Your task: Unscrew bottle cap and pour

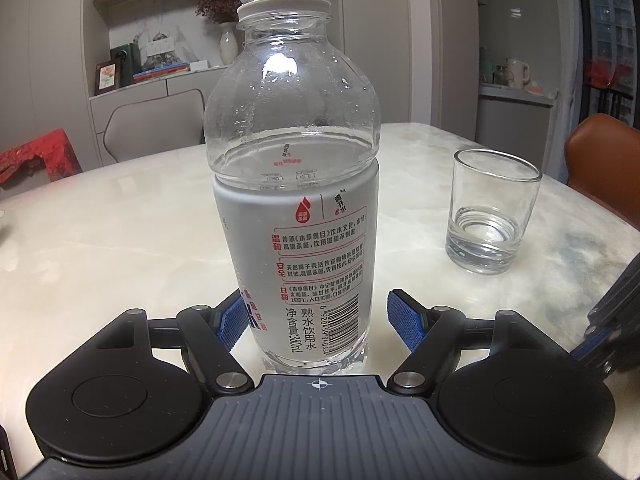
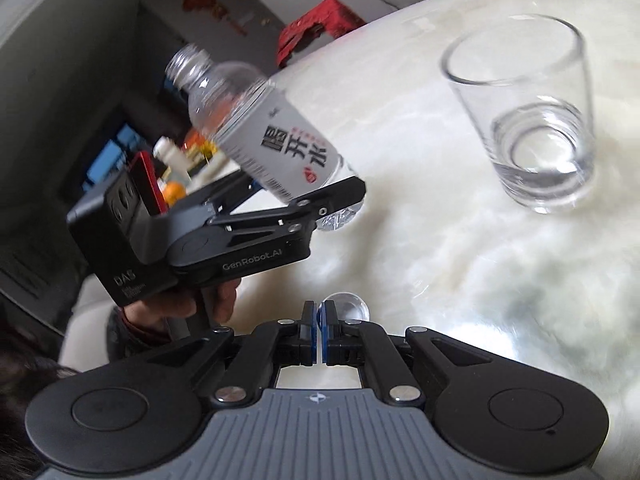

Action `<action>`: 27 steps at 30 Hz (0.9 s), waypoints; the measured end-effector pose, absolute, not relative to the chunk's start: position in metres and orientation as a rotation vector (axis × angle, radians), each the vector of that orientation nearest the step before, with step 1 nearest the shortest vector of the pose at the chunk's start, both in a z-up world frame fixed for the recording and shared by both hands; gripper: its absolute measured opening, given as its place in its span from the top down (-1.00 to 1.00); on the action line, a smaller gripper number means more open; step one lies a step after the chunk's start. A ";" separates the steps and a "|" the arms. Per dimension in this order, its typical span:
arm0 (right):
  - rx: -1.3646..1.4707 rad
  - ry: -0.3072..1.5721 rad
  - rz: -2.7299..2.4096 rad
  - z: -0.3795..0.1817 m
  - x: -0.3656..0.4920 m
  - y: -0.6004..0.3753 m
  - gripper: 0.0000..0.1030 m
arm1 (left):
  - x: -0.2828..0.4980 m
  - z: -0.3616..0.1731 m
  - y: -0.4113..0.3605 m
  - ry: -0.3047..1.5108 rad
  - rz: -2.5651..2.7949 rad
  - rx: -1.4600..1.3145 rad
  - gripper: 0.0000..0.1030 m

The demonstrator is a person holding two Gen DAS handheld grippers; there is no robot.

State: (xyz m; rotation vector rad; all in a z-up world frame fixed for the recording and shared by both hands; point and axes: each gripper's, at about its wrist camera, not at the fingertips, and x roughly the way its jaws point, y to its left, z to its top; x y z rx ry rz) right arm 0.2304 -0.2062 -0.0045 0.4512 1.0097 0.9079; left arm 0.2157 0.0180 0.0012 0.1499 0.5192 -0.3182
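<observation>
your left tool point(image 1: 316, 314) brackets the base of the open water bottle point(image 1: 294, 184) standing upright on the marble desk point(image 1: 120, 220); left pad touches it, right pad shows a gap. your right tool point(image 2: 319, 322) is closed on the clear bottle cap point(image 2: 352, 307). drinking glass point(image 1: 492, 212) stands right of the bottle, apart.
</observation>
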 end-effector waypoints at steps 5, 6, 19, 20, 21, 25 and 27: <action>0.549 0.982 0.851 -0.014 0.226 -0.232 0.95 | 0.218 0.000 0.017 0.519 -0.318 0.155 -0.45; 0.561 0.981 0.839 -0.015 0.225 -0.235 0.94 | 0.218 0.000 0.016 0.519 -0.318 0.156 -0.45; 0.562 0.901 0.817 0.000 0.222 -0.251 0.94 | 0.211 0.003 0.018 0.518 -0.319 0.158 -0.45; 0.569 0.908 0.810 -0.001 0.223 -0.252 0.95 | 0.211 0.003 0.018 0.518 -0.319 0.157 -0.45; 0.579 0.912 0.802 -0.003 0.223 -0.255 0.94 | 0.211 0.003 0.018 0.518 -0.320 0.157 -0.45; 0.633 0.915 0.760 -0.012 0.220 -0.267 0.94 | 0.211 0.003 0.018 0.518 -0.320 0.159 -0.45; 0.652 0.911 0.731 -0.014 0.216 -0.272 0.94 | 0.212 0.003 0.017 0.518 -0.320 0.160 -0.45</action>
